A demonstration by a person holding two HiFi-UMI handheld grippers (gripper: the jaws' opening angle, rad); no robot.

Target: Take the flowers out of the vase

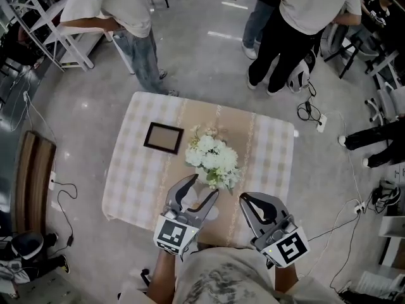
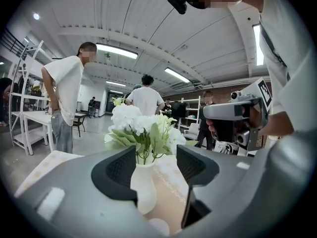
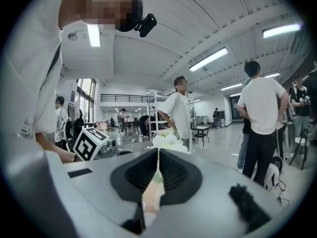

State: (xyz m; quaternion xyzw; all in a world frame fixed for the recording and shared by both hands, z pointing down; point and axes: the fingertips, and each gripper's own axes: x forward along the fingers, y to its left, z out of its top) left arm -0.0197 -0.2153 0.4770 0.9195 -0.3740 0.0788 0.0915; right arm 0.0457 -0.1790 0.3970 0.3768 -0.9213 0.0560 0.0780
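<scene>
White flowers [image 1: 212, 157] stand in a white vase [image 1: 204, 200] near the front of a checked table [image 1: 136, 182]. My left gripper [image 1: 202, 189] is open, with the vase between its jaws and its pads clear of it. In the left gripper view the vase [image 2: 143, 187] stands upright in the gap of the left gripper [image 2: 154, 165], with the flowers [image 2: 141, 128] above. My right gripper [image 1: 244, 199] is shut and empty, just right of the vase. The right gripper view shows the right gripper [image 3: 158, 155] with its jaws together and the flowers [image 3: 166, 140] beyond them.
A dark picture frame [image 1: 164, 137] lies on the table, left of the flowers. Two people [image 1: 126, 18] [image 1: 297, 24] stand beyond the far edge. Cables and a power strip [image 1: 316, 119] lie on the floor to the right. A wooden bench [image 1: 31, 182] stands at the left.
</scene>
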